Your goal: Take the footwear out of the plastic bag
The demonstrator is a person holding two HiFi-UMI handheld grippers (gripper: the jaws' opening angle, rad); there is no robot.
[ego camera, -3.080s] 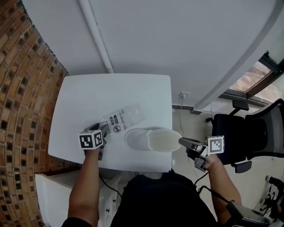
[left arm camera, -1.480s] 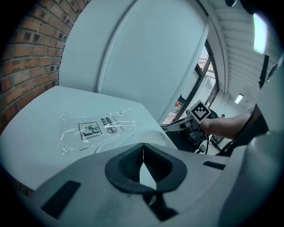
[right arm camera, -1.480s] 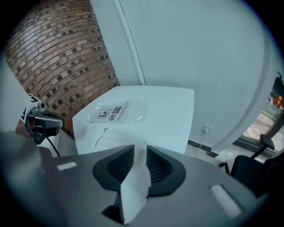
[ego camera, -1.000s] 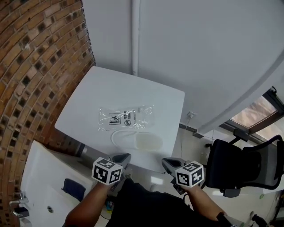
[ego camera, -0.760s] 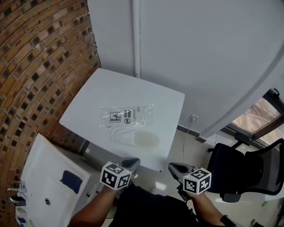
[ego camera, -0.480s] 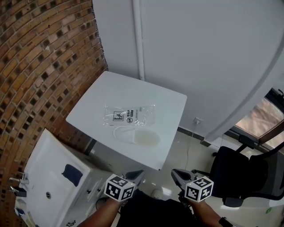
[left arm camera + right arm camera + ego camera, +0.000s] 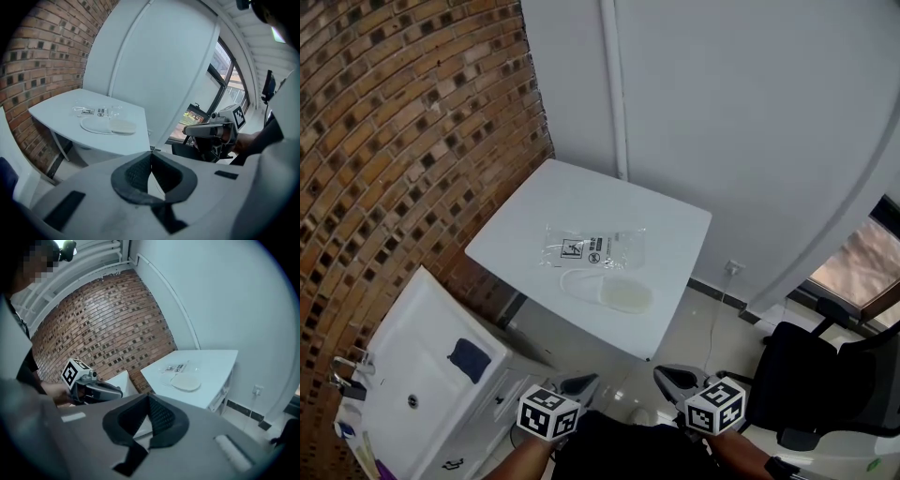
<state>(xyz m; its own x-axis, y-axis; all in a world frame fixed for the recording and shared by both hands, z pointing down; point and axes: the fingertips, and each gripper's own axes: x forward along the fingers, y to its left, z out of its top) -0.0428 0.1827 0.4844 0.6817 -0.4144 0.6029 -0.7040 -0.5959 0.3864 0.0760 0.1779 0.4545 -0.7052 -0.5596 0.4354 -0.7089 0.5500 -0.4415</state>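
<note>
A white slipper (image 7: 607,292) lies flat on the white table (image 7: 581,202), just in front of the empty clear plastic bag (image 7: 592,248) with its printed label. Both grippers are held well back from the table, near my body at the bottom of the head view. My left gripper (image 7: 578,384) is shut with nothing in it, and so is my right gripper (image 7: 667,377). From the left gripper view the slipper (image 7: 108,125) and bag (image 7: 96,111) are far off on the table. The right gripper view shows the slipper (image 7: 185,382) and bag (image 7: 177,367) just as distant.
A white cabinet (image 7: 431,394) with a dark patch on top stands left of the table, against the brick wall (image 7: 394,141). A white pipe (image 7: 614,84) runs up the wall behind. A black office chair (image 7: 825,375) stands at the right, beside a window.
The view has pulled back from the table, which now looks smaller and farther. Both grippers have sunk toward the bottom edge. Slipper and bag lie where they were.
</note>
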